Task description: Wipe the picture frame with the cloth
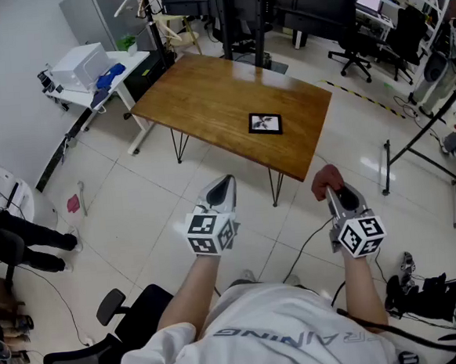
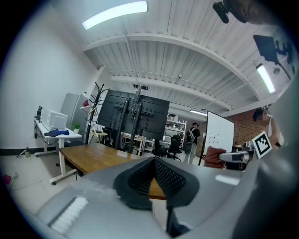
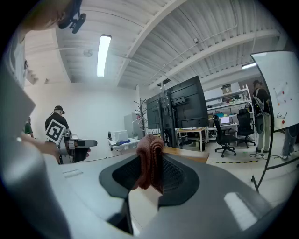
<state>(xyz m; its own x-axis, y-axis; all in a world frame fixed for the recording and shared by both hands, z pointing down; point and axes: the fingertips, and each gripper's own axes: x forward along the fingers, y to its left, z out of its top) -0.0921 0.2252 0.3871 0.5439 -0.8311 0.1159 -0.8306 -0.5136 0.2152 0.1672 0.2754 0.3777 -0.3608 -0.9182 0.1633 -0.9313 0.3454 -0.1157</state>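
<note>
A black picture frame [image 1: 265, 123] lies flat on the wooden table [image 1: 206, 100], near its front right part. My right gripper [image 1: 328, 187] is shut on a reddish-brown cloth [image 1: 325, 180], held in the air short of the table's near edge; in the right gripper view the cloth [image 3: 150, 161] bunches up between the jaws. My left gripper [image 1: 226, 184] is shut with nothing in it, also in the air before the table. In the left gripper view its jaws [image 2: 153, 161] meet, with the table [image 2: 93, 156] beyond.
A white side desk [image 1: 98, 74] with a printer and blue items stands at the back left. Office chairs [image 1: 359, 49] and dark racks line the back. A metal stand [image 1: 423, 162] is to the right, cables lie on the tiled floor, and a black chair [image 1: 91, 345] is behind me.
</note>
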